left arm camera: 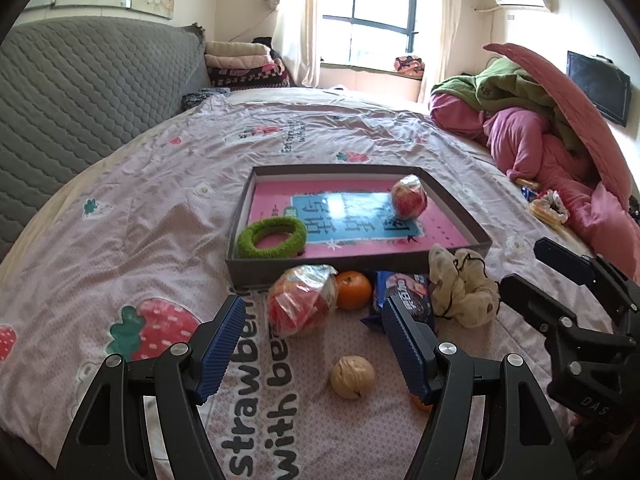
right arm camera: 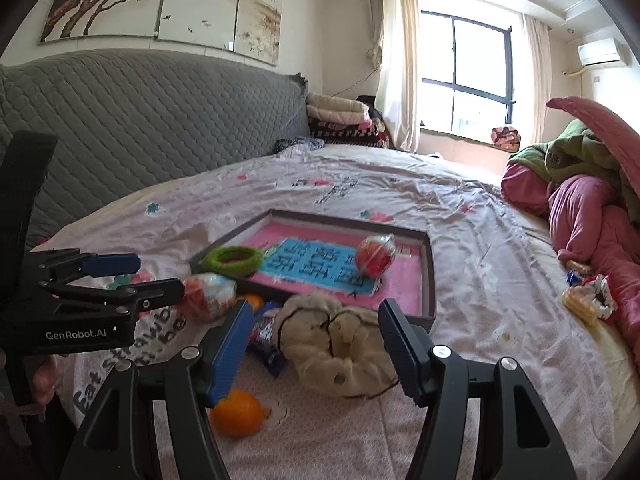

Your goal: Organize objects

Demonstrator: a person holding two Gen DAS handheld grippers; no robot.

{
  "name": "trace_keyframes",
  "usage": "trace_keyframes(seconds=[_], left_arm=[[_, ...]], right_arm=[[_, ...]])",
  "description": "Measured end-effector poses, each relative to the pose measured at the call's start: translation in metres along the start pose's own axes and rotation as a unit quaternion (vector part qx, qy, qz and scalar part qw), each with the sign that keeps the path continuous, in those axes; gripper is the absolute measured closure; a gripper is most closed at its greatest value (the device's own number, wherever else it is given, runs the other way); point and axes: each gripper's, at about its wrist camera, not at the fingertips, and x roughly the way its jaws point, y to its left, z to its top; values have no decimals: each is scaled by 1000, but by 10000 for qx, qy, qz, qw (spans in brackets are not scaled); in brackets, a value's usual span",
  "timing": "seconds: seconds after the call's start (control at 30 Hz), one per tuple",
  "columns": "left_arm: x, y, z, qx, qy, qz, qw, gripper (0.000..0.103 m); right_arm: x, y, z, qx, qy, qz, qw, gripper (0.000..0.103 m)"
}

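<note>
orange [left arm camera: 422, 403] hidden behind jaws

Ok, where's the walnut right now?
The round tan walnut lies on the pink strawberry-print bedsheet, low in the left wrist view between that gripper's open fingers, nearer than the plastic-wrapped red apple and the orange tangerine.

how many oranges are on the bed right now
2. One orange lies just outside the tray's front wall; another orange lies nearer, by the right gripper's left finger. More may be hidden.
</note>
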Motion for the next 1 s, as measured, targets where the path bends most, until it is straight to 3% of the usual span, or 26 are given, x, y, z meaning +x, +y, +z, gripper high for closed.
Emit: trace_keyframes(seconds=[1.0], left_arm=[[12, -9, -29, 144, 477, -128, 9987, 30]], right_arm=[[0, 8, -26, -82, 394, 167, 9991, 39]])
